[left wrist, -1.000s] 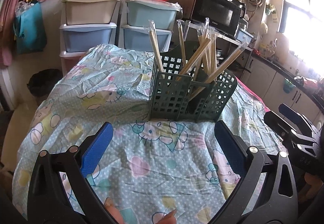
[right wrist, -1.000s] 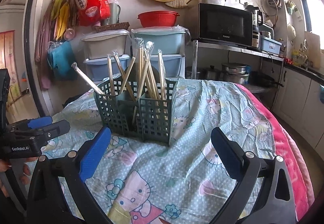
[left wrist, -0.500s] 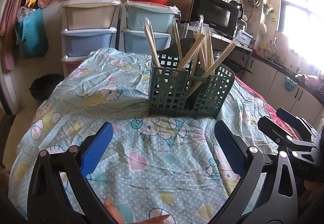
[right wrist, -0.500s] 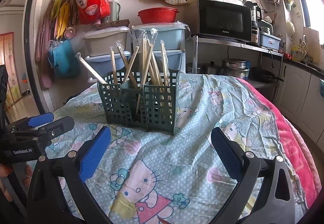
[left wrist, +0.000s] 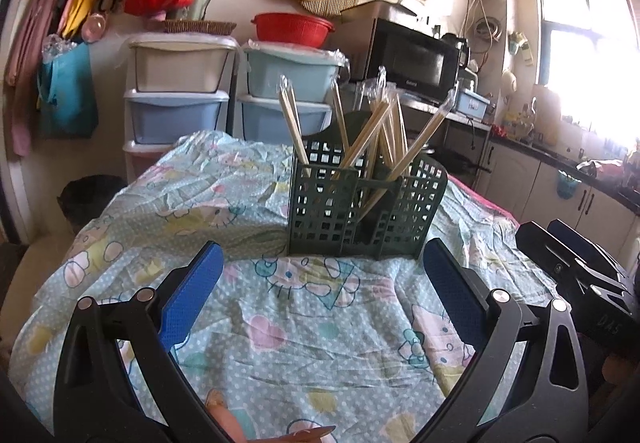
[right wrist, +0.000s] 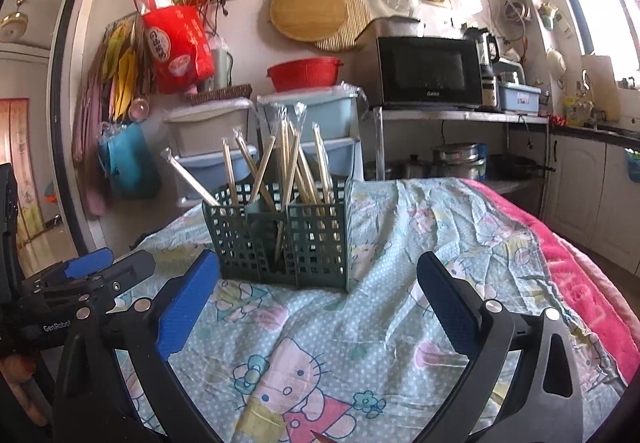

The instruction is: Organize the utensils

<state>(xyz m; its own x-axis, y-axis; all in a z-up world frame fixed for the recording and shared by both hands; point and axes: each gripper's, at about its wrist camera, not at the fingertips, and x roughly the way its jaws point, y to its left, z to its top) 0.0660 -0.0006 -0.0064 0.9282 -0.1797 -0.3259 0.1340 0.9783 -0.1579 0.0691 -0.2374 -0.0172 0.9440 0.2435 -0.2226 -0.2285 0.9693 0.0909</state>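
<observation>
Dark green plastic lattice caddy [left wrist: 362, 207] upright on crumpled cartoon-print tablecloth [left wrist: 304, 327]. Plastic-sleeved wooden chopsticks [left wrist: 372, 131] fanned out of its compartments, leaning; exact compartment per pair hard to tell. Left gripper [left wrist: 323, 283] just before caddy, blue textured pads spread wide, empty. Right gripper [right wrist: 318, 285] likewise agape, empty, near caddy.

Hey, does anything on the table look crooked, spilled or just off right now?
Nothing is spilled. The wrapped chopsticks all stand in the green caddy, but they lean every which way, and one tilts far out over the caddy's side. The tablecloth is wrinkled. Both grippers are open and empty.
</observation>
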